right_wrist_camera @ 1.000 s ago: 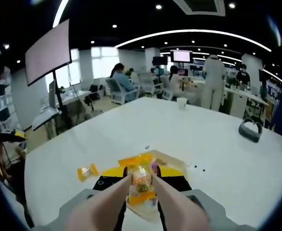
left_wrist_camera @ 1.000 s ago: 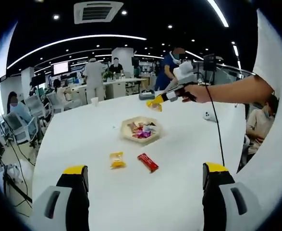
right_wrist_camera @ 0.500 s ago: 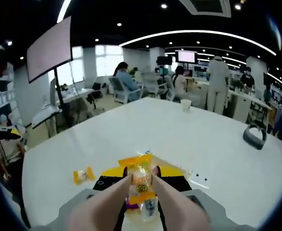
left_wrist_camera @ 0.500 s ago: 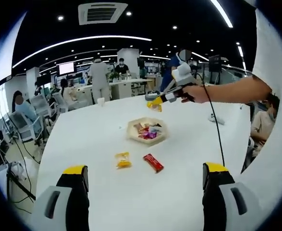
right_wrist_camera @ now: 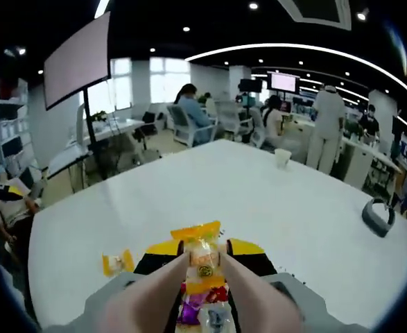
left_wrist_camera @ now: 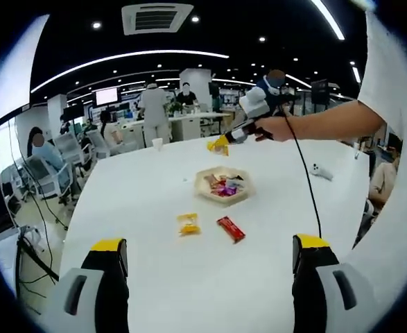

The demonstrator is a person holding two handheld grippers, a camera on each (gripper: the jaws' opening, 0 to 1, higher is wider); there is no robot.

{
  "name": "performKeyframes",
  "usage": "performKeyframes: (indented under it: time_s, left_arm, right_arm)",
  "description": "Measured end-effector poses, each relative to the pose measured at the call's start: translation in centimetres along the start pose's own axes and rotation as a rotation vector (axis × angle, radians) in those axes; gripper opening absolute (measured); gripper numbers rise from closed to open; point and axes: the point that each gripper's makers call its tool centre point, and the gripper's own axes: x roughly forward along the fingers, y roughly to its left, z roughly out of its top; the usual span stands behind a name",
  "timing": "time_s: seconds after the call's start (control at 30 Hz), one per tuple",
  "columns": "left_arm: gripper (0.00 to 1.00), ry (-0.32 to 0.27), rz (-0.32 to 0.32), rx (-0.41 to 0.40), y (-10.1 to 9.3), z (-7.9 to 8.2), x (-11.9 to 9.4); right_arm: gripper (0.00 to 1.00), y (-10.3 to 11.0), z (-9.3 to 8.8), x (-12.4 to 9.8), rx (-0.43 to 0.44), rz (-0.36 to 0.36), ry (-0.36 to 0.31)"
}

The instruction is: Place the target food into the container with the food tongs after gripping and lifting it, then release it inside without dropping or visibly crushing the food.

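The right gripper (right_wrist_camera: 203, 267) hangs above the white worktop (right_wrist_camera: 272, 201), its fingers (right_wrist_camera: 154, 291) pressing a pair of pale food tongs (right_wrist_camera: 248, 298) closed on a small wrapped snack (right_wrist_camera: 202, 262) in yellow-orange packaging. From the left gripper view that snack (left_wrist_camera: 218, 144) sits high in the air, a little beyond the shallow container (left_wrist_camera: 224, 187), which already holds several wrapped sweets. The height looks chosen to clear the rim before lowering. The left gripper (left_wrist_camera: 210, 291) waits idle, fingers spread wide with nothing between them. A yellow packet (left_wrist_camera: 188, 223) and a red bar (left_wrist_camera: 231, 229) lie on the worktop nearby.
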Motion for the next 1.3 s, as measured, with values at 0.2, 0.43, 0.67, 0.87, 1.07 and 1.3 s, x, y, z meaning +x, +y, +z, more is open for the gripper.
performKeyframes:
  time_s: [0.2, 0.43, 0.67, 0.87, 1.07, 1.3]
  left_arm:
    - [0.99, 0.001, 0.012, -0.010, 0.1, -0.2, -0.3]
    - [0.99, -0.019, -0.011, 0.015, -0.3, 0.7, 0.1]
    - [0.99, -0.032, -0.023, 0.020, -0.6, 0.8, -0.1]
    - [1.00, -0.049, -0.054, 0.029, -1.0, 1.0, -0.1]
    - [0.99, -0.065, -0.098, 0.050, -1.0, 1.7, 0.2]
    - [0.99, -0.084, -0.169, 0.072, -1.6, 2.0, 0.4]
  right_arm:
    - [0.26, 0.4, -0.4, -0.4, 0.012, 0.021, -0.006]
    - [0.27, 0.5, -0.8, -1.5, 0.013, 0.007, -0.007]
    - [0.28, 0.9, -0.8, -2.9, 0.017, -0.001, -0.019]
    - [0.28, 0.7, -0.9, -5.4, 0.019, -0.045, -0.033]
    - [0.29, 0.1, -1.2, -8.8, 0.034, -0.110, -0.046]
    - [0.29, 0.3, -2.2, -13.0, 0.056, -0.183, -0.069]
